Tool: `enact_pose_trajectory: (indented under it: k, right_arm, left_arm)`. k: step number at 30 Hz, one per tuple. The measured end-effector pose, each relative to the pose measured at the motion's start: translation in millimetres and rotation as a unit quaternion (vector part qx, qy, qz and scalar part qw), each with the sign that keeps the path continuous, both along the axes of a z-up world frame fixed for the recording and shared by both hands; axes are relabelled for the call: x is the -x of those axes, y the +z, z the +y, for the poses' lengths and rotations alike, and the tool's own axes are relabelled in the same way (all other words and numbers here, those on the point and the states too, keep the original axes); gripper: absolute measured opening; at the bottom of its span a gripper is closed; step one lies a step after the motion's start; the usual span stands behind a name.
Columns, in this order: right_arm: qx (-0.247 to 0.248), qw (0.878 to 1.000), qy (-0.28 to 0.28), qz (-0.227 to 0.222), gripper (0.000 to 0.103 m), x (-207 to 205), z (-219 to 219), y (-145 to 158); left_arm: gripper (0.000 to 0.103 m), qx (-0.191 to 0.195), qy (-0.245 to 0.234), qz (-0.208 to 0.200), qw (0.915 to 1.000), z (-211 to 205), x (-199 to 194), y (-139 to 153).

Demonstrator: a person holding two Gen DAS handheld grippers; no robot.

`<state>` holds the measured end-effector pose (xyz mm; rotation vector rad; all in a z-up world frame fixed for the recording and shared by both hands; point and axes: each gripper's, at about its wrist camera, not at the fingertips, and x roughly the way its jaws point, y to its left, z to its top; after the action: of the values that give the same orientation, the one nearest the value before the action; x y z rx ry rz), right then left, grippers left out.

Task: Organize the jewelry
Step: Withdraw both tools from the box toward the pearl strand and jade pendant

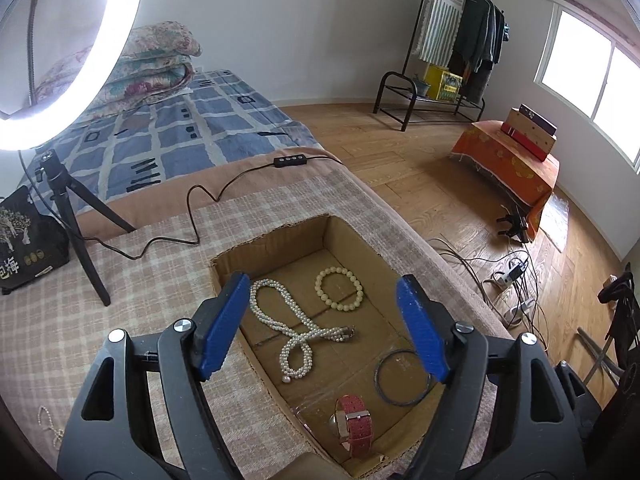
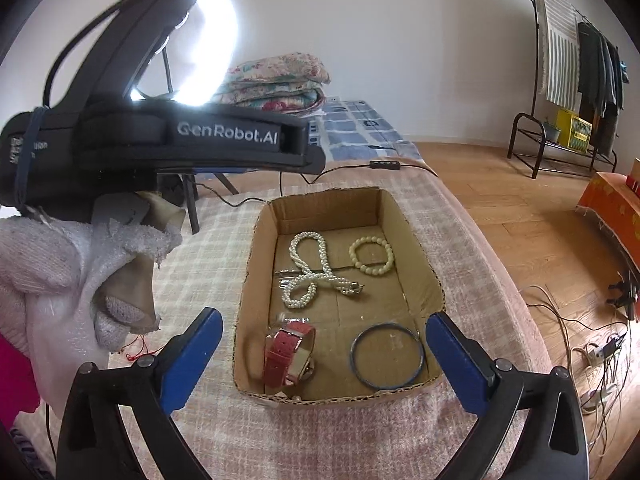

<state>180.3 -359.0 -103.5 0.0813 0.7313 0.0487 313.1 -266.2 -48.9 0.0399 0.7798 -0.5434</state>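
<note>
The sorting looks well along, to judge from the shallow cardboard box (image 2: 434,280) at the centre of both views, which sits on a checked cloth (image 2: 208,240) over the bed and already holds four pieces; the pearl necklace (image 1: 298,326) lies looped in the middle of the left wrist view, the cream bead bracelet (image 1: 339,289) just above and to its right, the thin dark bangle (image 1: 402,376) toward the lower right, and the red-strapped watch (image 1: 354,420) at the bottom centre; the left tool (image 1: 322,326) hovers over the box with its blue fingers spread wide and nothing between them, the necklace showing in the gap; the right tool (image 2: 324,354) is likewise agape and empty, low in its own frame at the near edge of the box, with the watch and the bangle lying between its fingers' lines but apart from them; one small string of pale beads (image 1: 47,426) lies on the cloth outside the box, at the lower left edge of the left wrist view, and it seems the piece left to gather; the next move probably calls for the left tool to swing down and left to that string, close gently on the thin strand, and carry it into the box.
</note>
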Motion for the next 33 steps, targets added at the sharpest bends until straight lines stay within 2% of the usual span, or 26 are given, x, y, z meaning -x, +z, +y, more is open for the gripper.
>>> enact_pose_trajectory:
  k: [12,26,33]
  right_arm:
    - [0.012,1.000,0.025,-0.007,0.103,3,22,9]
    - [0.007,0.997,0.065,-0.043,0.103,17,52,30]
    - [0.010,0.992,0.109,-0.071,0.103,22,83,36]
  left_arm:
    - [0.078,-0.008,0.034,-0.014,0.9993,43,15,23]
    - [0.078,0.001,0.124,-0.028,0.9919,172,47,59]
    - [0.078,-0.010,0.162,-0.025,0.9864,234,67,56]
